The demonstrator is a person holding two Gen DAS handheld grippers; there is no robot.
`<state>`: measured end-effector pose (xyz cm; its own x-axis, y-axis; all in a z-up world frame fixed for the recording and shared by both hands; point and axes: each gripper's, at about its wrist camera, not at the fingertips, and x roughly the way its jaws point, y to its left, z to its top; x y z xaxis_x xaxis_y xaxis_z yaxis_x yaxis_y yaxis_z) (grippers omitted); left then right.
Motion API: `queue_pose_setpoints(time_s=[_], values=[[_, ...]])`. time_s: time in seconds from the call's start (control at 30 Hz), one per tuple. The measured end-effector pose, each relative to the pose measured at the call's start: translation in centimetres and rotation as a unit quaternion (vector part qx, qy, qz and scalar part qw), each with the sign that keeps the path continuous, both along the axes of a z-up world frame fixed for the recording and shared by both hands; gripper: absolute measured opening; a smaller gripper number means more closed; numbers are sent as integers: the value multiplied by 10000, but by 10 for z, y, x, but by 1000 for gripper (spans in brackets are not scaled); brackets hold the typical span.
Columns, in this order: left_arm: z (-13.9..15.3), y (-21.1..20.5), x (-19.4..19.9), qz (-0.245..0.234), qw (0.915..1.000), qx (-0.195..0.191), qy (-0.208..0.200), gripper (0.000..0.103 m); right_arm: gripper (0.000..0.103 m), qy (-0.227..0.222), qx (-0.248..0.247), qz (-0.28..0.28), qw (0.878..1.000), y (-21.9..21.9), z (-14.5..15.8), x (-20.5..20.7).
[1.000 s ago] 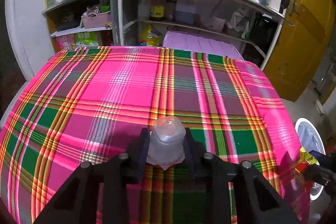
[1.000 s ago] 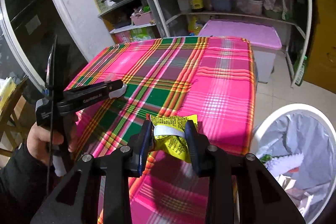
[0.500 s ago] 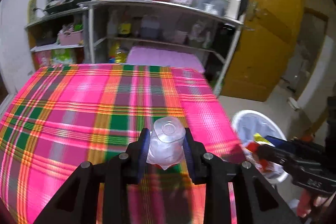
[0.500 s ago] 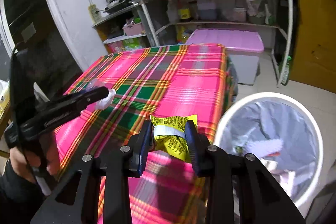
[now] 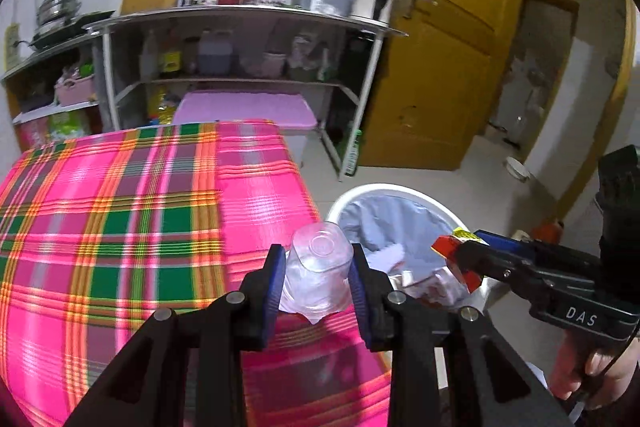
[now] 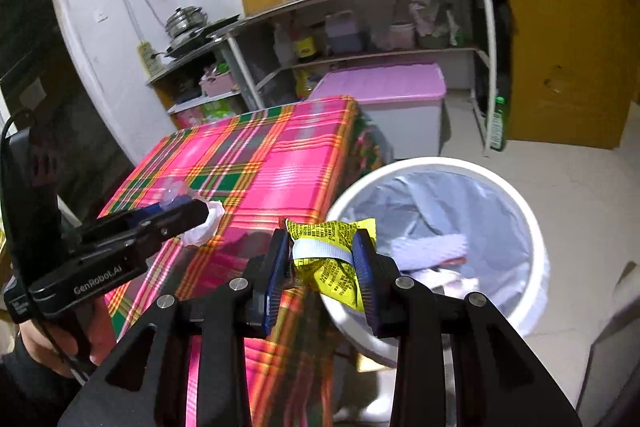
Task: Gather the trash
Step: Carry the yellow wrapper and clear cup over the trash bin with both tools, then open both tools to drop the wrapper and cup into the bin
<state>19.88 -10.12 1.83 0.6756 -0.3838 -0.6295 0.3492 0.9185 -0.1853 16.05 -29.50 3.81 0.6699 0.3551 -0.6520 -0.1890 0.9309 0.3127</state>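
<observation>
My left gripper (image 5: 318,277) is shut on a crushed clear plastic cup (image 5: 318,273), held over the right edge of the pink plaid table (image 5: 120,227). In the right wrist view the same left gripper (image 6: 192,215) shows at the left with the cup (image 6: 202,225) at its tip. My right gripper (image 6: 324,259) is shut on a yellow snack packet (image 6: 332,259), at the near rim of the white trash bin (image 6: 532,227). The bin (image 5: 352,195) is lined with a pale bag and holds some trash. From the left wrist view the right gripper (image 5: 460,257) hangs over the bin with the packet (image 5: 460,241).
A metal shelf unit (image 5: 240,23) with bottles and jars stands behind the table, with a lilac-lidded box (image 6: 384,83) under it. A yellow door (image 5: 452,67) is at the right. Tiled floor (image 6: 580,187) surrounds the bin.
Both grippers have swung right, from over the table toward the bin, each holding its item. The bin now fills much more of both views.
</observation>
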Motion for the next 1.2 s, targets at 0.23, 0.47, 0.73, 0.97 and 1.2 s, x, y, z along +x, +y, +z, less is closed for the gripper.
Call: queue_pose_setpoints(time_s=[0.23, 0.47, 0.73, 0.97, 1.2], values=[[-10, -39, 3, -327, 9994, 21, 77, 32, 34, 126, 66, -296, 9995, -35, -12, -1], [-19, -69, 11, -547, 9984, 7, 156, 32, 34, 227, 68, -487, 9985, -57, -21, 5], [-30, -87, 29, -697, 9970, -148, 311, 32, 37, 358, 58, -595, 9976, -69, -33, 14], [-37, -92, 36, -697, 9962, -246, 457, 37, 43, 331, 37, -619, 9975, -72, -33, 14], [-31, -86, 29, -658, 9968, -256, 384, 37, 43, 215, 21, -681, 9974, -72, -25, 5]])
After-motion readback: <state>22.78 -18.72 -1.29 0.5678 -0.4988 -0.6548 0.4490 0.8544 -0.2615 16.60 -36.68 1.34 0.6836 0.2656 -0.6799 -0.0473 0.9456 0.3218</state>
